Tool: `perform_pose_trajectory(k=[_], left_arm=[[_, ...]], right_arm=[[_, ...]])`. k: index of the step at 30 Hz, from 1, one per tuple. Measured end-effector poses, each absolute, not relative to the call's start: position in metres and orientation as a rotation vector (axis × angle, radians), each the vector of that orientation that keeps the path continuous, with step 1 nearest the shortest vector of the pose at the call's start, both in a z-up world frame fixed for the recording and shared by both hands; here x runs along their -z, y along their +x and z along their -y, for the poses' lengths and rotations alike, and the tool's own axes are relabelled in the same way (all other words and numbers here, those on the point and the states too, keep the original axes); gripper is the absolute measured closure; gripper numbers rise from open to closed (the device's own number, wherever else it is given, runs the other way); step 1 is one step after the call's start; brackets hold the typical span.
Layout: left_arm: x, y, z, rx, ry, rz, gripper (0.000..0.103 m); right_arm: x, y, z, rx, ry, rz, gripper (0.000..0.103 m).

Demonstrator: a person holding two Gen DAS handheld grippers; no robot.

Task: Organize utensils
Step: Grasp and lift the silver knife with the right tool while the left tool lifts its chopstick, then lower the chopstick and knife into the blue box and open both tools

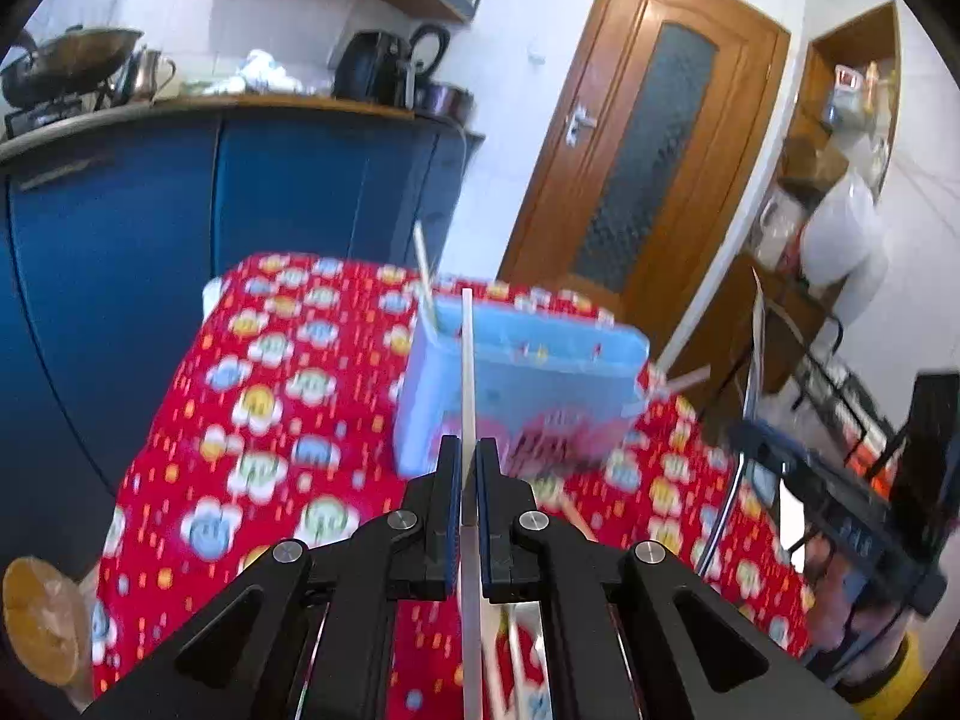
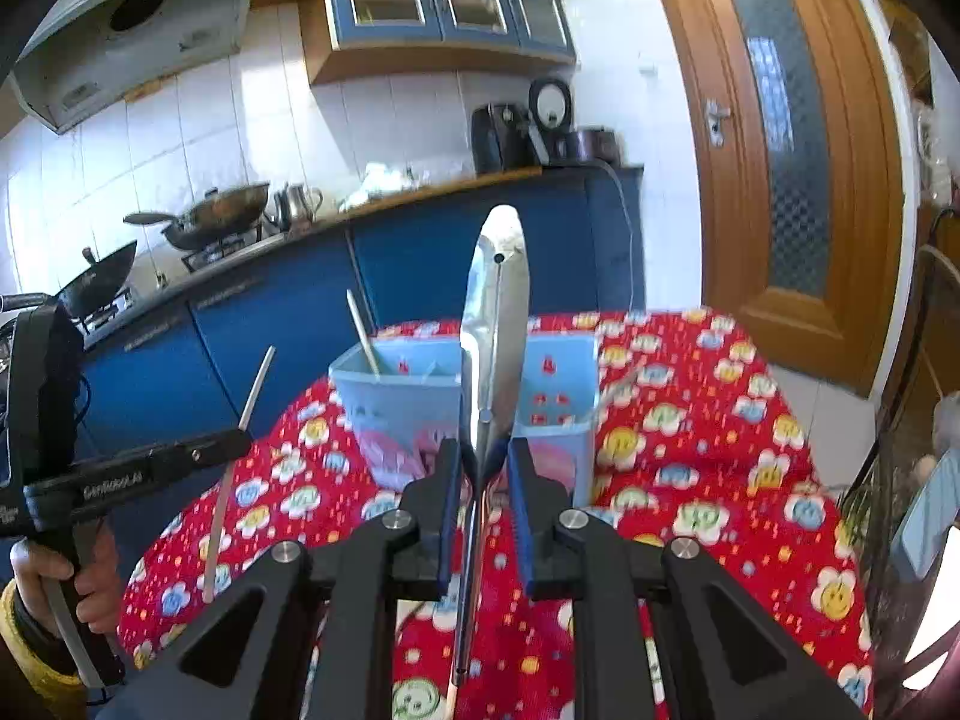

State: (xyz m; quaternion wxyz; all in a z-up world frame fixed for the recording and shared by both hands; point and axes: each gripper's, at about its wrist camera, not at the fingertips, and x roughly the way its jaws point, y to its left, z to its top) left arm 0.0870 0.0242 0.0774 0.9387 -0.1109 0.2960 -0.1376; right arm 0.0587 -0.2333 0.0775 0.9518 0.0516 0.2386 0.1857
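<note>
Blue basket [image 2: 462, 414] sits mid-table, dead ahead at 12 o'clock of both grippers. Its mouth is partly blocked: a stick [image 2: 363, 333] leans in its 10 o'clock corner. Open red tablecloth [image 2: 708, 450] at 2–4 o'clock of the basket in the right wrist view, free to pass. At 9 o'clock the left gripper [image 2: 237, 435] with its chopstick [image 2: 240, 450] crosses the lane.

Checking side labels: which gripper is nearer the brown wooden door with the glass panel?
Right. The right gripper is on the door side of the table; the left gripper is toward the blue cabinets.
</note>
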Motion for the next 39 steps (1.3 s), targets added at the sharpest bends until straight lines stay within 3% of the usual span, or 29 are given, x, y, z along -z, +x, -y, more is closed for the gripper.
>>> perform_pose_trajectory(k=[18, 39], left_arm=[[-0.137, 0.165, -0.009, 0.212, -0.257, -0.288, 0.098], [-0.075, 0.188, 0.001, 0.087, -0.178, -0.17, 0.098]], right_arm=[[-0.103, 0.091, 0.242, -0.358, 0.105, -0.362, 0.086], [-0.106, 0.167, 0.221, -0.241, 0.02, -0.269, 0.085]])
